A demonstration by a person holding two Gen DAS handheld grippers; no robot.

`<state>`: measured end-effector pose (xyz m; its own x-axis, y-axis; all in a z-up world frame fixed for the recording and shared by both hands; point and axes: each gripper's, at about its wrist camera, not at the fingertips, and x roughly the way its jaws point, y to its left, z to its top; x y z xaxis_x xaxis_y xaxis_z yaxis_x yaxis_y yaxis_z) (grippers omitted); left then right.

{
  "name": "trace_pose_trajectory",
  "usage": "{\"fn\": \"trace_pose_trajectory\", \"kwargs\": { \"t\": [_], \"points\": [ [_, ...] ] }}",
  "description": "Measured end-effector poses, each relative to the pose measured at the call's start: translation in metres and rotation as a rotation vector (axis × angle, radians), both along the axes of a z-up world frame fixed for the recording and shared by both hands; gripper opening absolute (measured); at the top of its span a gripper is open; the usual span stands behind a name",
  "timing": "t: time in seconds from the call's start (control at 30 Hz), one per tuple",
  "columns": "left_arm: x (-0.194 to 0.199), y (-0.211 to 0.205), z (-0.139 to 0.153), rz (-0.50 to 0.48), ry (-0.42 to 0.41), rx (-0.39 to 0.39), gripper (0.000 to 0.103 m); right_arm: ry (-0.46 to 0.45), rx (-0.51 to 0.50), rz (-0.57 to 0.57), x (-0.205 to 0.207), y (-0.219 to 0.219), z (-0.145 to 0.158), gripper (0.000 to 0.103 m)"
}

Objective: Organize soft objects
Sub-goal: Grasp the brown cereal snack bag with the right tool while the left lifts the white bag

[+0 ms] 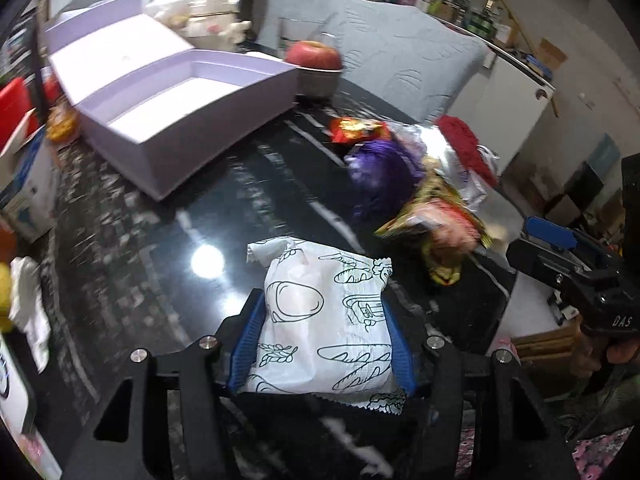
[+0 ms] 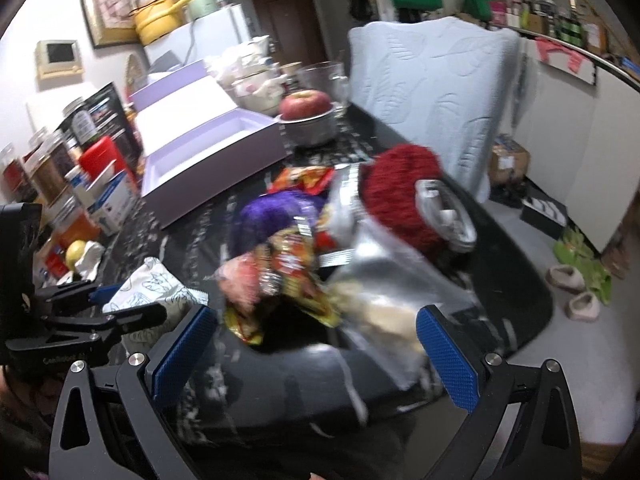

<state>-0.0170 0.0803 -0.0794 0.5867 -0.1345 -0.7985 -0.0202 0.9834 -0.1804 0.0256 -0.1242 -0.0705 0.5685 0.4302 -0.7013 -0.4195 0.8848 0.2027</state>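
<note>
The left gripper [image 1: 324, 344] clamps the white bread packet [image 1: 326, 320]; the right gripper [image 2: 316, 344] stands open before the snack pile [image 2: 320, 240]. We judge we should carry the packet level, unsqueezed, to the lilac box [image 1: 188, 120], beyond the pile, which looks empty.

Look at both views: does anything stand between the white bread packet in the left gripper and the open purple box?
Nothing visible does. The left gripper holds the bread packet; only bare black table lies between it and the purple box. The snack pile sits off to the side.
</note>
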Motion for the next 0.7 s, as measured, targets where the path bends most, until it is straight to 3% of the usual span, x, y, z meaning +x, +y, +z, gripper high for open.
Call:
{"fn": "trace_pose_trajectory", "kwargs": {
  "t": [0.37, 0.63, 0.7],
  "points": [
    [-0.014, 0.024, -0.006, 0.085, -0.003, -0.025, 0.056, -0.026, -0.038, 0.083, 0.009, 0.04, -0.01, 0.103],
    [-0.017, 0.029, -0.007, 0.098, -0.008, -0.038, 0.056, -0.067, -0.137, 0.1, 0.017, 0.064, -0.023, 0.103],
    [-0.017, 0.031, -0.007, 0.101, -0.008, -0.041, 0.056, -0.068, -0.143, 0.113, 0.017, 0.067, -0.027, 0.091]
  ]
}}
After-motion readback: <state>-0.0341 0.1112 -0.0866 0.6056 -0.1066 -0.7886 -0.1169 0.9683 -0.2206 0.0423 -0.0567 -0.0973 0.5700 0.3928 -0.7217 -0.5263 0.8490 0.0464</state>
